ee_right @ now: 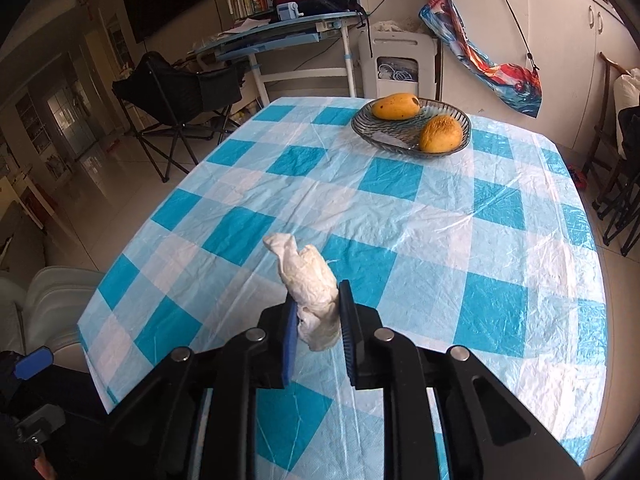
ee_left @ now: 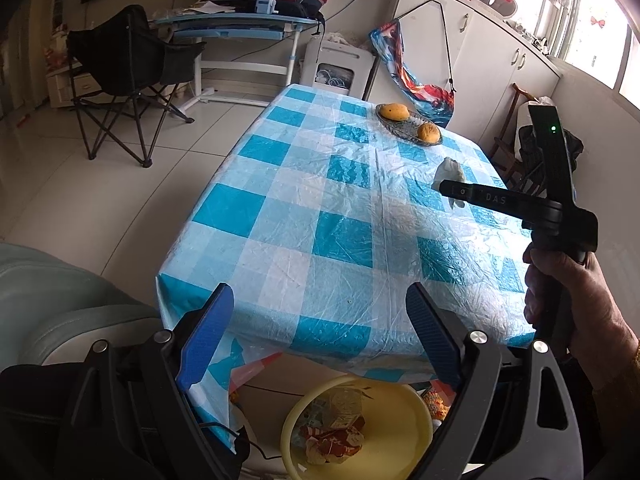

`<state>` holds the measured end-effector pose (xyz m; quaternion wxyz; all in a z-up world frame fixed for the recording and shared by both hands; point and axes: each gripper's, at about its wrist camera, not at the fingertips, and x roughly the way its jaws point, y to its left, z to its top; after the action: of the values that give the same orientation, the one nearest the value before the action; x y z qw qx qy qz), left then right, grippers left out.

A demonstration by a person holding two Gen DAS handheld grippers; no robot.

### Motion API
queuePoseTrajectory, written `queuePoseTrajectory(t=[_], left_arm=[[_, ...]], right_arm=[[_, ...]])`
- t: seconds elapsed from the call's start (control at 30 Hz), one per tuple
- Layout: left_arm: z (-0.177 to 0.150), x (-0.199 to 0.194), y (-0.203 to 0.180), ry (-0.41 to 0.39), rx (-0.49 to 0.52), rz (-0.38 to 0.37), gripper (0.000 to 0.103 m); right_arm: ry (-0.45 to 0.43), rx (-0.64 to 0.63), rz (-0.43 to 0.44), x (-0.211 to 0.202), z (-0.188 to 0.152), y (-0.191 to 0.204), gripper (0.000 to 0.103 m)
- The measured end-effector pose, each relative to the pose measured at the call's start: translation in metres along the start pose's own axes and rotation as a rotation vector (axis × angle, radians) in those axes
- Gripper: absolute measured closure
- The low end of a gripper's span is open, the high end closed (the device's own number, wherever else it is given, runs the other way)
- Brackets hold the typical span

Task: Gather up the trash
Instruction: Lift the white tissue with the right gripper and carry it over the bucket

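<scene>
My right gripper [ee_right: 318, 300] is shut on a crumpled white tissue [ee_right: 310, 280] and holds it above the blue-and-white checked tablecloth [ee_right: 400, 216]. In the left wrist view the same tissue [ee_left: 450, 172] shows at the tip of the right gripper [ee_left: 442, 188] over the table's right side. My left gripper [ee_left: 320, 300] is open and empty at the table's near edge. Below it a yellow basin [ee_left: 396, 440] on the floor holds crumpled wrappers [ee_left: 332, 436].
A glass dish [ee_right: 412, 136] with two mangoes stands at the table's far end, also seen in the left wrist view [ee_left: 404, 130]. A black folding chair [ee_left: 128, 80] and a blue desk [ee_left: 240, 28] stand beyond. A grey-green sofa arm [ee_left: 60, 304] is at the left.
</scene>
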<state>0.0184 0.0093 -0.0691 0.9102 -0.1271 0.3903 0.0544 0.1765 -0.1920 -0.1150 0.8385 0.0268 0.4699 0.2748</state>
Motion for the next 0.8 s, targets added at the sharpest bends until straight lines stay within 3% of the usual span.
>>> queuePoseTrajectory(t=[0.37,0.8], left_arm=[[-0.004,-0.009,-0.006,-0.040,0.052,0.031,0.019],[-0.006,-0.009,-0.010,-0.043,0.082,0.053,0.018]], right_arm=[[-0.053,0.026,0.086,-0.037,-0.020,0.014,0.083],[-0.052,0.029,0.120,-0.058,-0.058,0.027,0.083]])
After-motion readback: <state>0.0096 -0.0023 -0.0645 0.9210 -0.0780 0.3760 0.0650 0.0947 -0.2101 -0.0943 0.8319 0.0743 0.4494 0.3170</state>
